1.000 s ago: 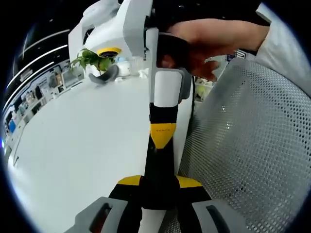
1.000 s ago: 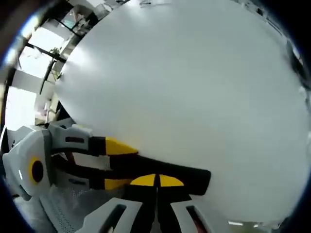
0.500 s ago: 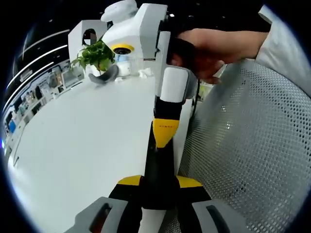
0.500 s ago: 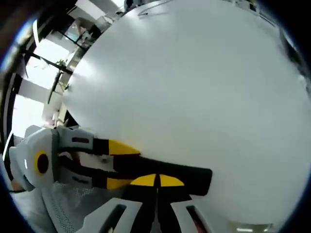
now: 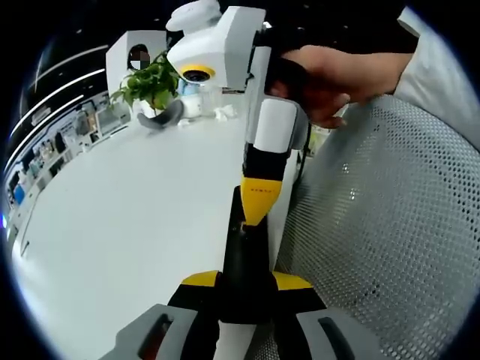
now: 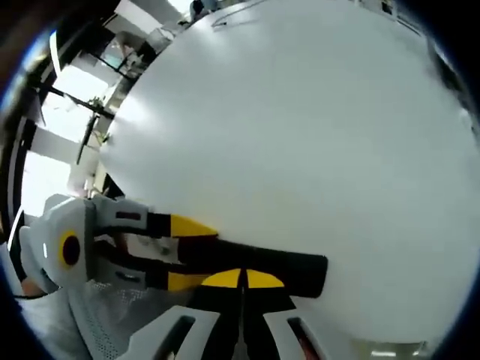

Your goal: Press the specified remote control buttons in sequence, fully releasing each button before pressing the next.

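A black remote control [image 5: 244, 259] is clamped between the yellow-tipped jaws of my left gripper [image 5: 246, 282] and sticks out forward over the edge of the white table [image 5: 127, 217]. My right gripper [image 5: 260, 204] comes down from above in a person's hand [image 5: 330, 71], jaws shut, with its yellow tip at the remote's far half. Whether it presses a button I cannot tell. In the right gripper view the remote control [image 6: 300, 266] lies crosswise just beyond my shut right gripper [image 6: 241, 279]. My left gripper [image 6: 187, 253] holds its left end.
A grey mesh chair back [image 5: 382, 225] stands close on the right of the remote. A potted green plant [image 5: 150, 84] and small items sit at the far end of the table. Shelving lines the room at the far left.
The right gripper has shifted a little to the right and tilted above the remote, its tip staying over the far half. The left gripper's hold on the remote is unchanged.
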Demonstrator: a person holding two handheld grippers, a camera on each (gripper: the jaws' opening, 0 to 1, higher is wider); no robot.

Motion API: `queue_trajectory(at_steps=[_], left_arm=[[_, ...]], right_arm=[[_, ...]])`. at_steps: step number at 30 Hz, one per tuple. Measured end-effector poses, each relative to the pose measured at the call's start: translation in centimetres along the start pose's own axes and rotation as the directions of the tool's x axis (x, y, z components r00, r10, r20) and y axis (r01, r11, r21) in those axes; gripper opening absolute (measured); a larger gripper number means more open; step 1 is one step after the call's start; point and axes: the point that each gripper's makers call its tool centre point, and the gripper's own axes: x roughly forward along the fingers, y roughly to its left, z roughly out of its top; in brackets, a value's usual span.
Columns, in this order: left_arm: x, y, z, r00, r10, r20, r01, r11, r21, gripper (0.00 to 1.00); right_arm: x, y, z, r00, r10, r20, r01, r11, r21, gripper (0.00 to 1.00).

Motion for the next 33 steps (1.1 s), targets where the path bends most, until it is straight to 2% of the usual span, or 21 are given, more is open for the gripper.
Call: queue_trajectory(at_steps=[4, 11, 18, 22, 26, 33], left_arm=[[0.03, 0.01, -0.01, 1.0, 0.0, 0.0, 0.0, 1.0, 0.0, 0.25], [0.05, 0.04, 0.0, 1.0, 0.0, 0.001, 0.0, 1.0, -0.001, 0.25], [0.03, 0.04, 0.01, 1.0, -0.001, 0.002, 0.001, 1.0, -0.002, 0.25], [0.01, 0.02, 0.01, 1.0, -0.002, 0.001, 0.002, 1.0, -0.001, 0.25], [0.0, 0.01, 0.0, 1.0, -0.002, 0.001, 0.002, 1.0, 0.001, 0.25], [-0.01, 0.01, 0.01, 1.0, -0.002, 0.0, 0.002, 1.0, 0.002, 0.25]], right_arm=[[0.47, 0.13, -0.04, 1.0, -0.006, -0.016, 0.006, 1.0, -0.022, 0.0], [0.51, 0.2, 0.17, 1.0, -0.009, -0.006, 0.009, 0.999, -0.044, 0.0], [0.49, -0.12, 0.35, 1.0, 0.022, 0.001, -0.022, 0.999, 0.031, 0.0], [0.52, 0.23, 0.26, 1.0, 0.004, -0.002, -0.004, 1.0, -0.004, 0.0], [0.45, 0.07, 0.24, 1.0, 0.022, 0.002, -0.022, 1.0, 0.012, 0.0], [0.13, -0.02, -0.12, 1.0, -0.021, -0.013, 0.022, 1.0, 0.003, 0.0]])
